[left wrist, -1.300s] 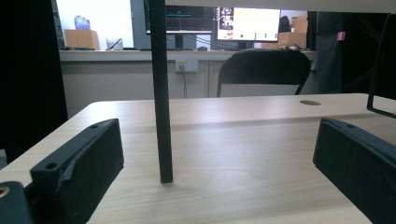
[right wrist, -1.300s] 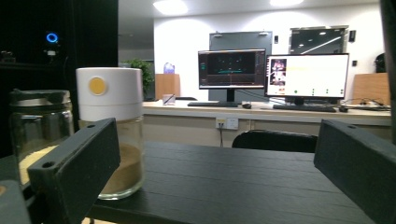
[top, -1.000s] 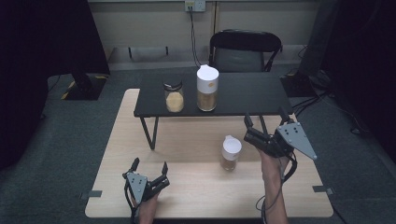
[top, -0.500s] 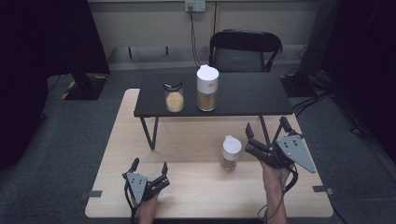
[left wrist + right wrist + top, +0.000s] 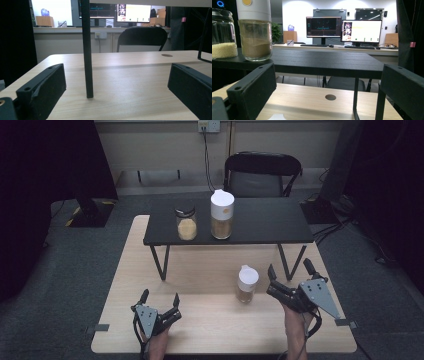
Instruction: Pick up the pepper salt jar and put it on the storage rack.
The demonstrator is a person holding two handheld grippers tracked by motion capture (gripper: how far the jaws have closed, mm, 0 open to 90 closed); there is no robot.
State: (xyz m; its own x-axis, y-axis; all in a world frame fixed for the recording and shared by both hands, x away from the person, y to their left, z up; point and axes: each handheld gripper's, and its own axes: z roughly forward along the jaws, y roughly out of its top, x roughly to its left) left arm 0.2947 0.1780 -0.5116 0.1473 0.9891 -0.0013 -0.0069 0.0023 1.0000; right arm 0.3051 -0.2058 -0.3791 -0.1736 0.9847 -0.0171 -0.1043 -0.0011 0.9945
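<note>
My right gripper point(image 5: 289, 272) has its jaws spread, empty, just beside the small jar point(image 5: 247, 284) on the desk point(image 5: 210, 320); left gripper point(image 5: 160, 299) jaws spread, empty.

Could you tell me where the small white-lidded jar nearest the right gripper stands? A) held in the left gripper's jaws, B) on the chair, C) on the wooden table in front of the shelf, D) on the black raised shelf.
C: the small jar stands on the wooden table, just left of the right gripper.

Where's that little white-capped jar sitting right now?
In the high view, the small white-capped jar stands on the wooden table, right of centre, in front of the black shelf and just left of the right claw.
</note>
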